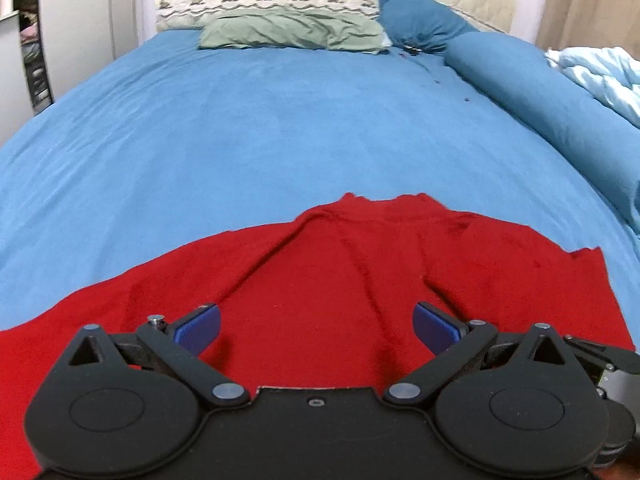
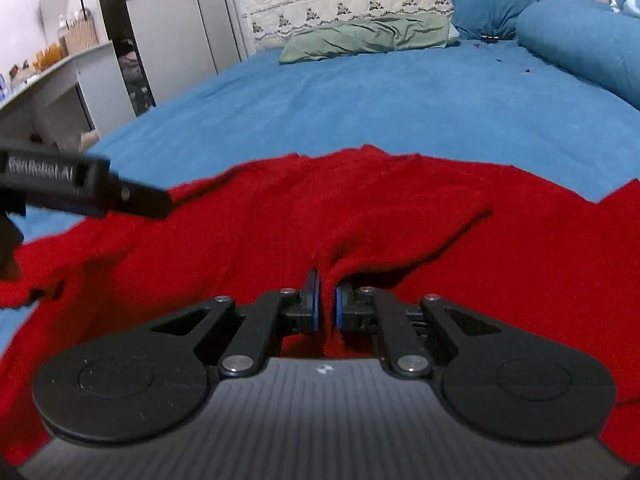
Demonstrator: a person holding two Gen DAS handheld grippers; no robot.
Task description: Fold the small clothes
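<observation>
The left claw [image 1: 316,330] is released, its two blue pads [image 1: 198,328] wide apart and hovering over the near part of the red garment [image 1: 320,264], touching nothing that I can see. The red garment lies spread on the blue bed sheet [image 1: 280,120], at the near end of the bed, with soft ridges running toward the far edge. It looks like a knitted or fleecy cloth, so I judge it light, limp and not slippery; it will sag and stretch if it hangs from one point only. To the right, the right claw [image 2: 328,306] is clenched on a raised pinch of the same garment [image 2: 400,216], and the cloth goes up into a small tent between the pads. A good hold for the left claw would be the near hem or a corner, taken flat, so both sides lift evenly.
</observation>
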